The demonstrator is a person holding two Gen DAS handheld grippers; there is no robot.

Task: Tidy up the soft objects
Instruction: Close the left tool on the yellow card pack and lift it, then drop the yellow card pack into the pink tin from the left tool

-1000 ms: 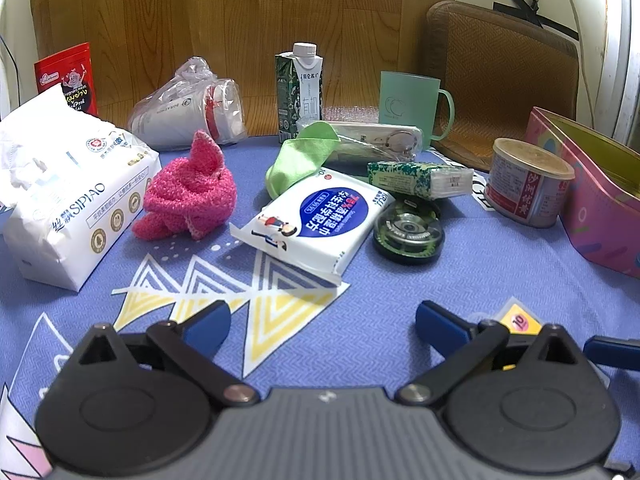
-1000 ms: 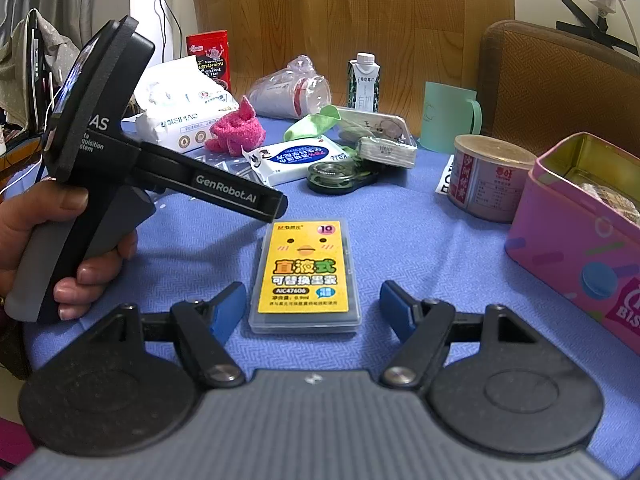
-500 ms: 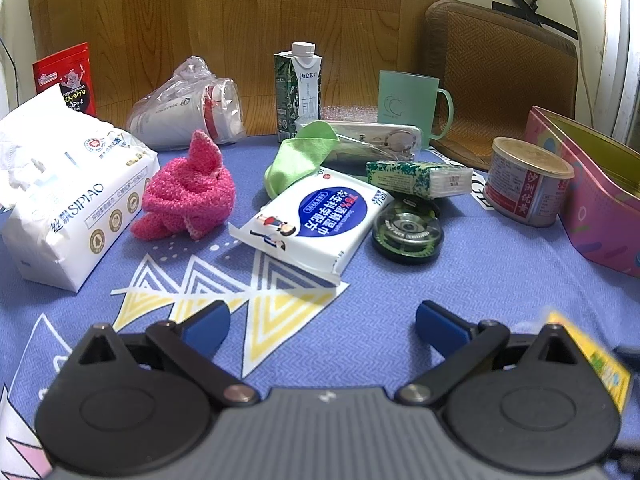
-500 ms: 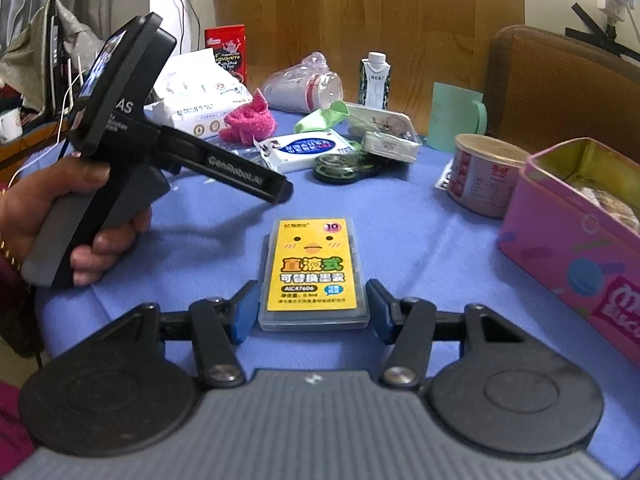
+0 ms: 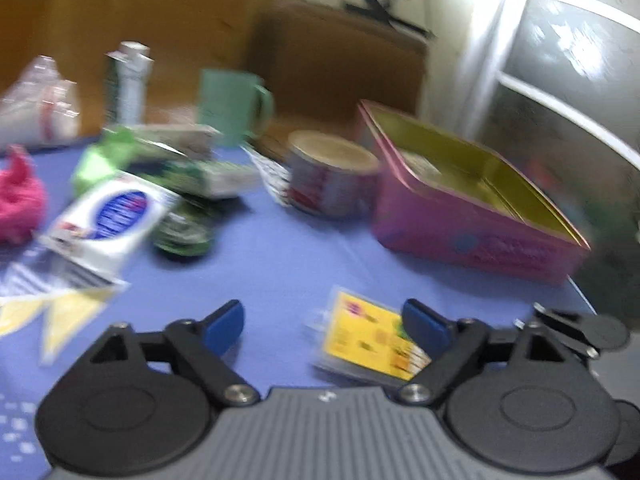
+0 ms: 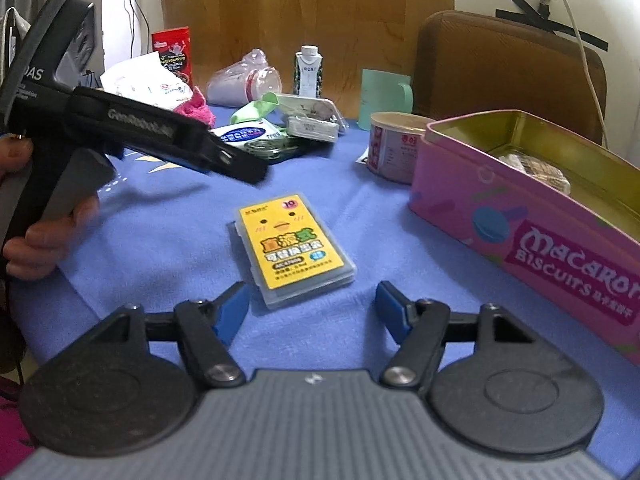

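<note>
- We are holding the right claw wide and empty, low over the blue surface, its fingers apart on either side of nothing.
- We are holding the left claw wide too, gripping nothing; its view is smeared with motion blur.
- We are seeing the yellow card case lying flat just past the right claw at 12 o'clock, its long axis running from 5 o'clock to 11 o'clock, top edge pointing away.
- We are judging the sorting as barely begun: the pink biscuit tin at 2 o'clock is standing open with only something pale inside, too hidden to name.
- We are finding the soft things still scattered at the far side, around 11 o'clock: the wet-wipe pack, the green cloth, the pink fluffy cloth and the big tissue pack.
- We are reading the wipe pack's long axis, in the left view, as running from 7 o'clock to 1 o'clock.
</note>
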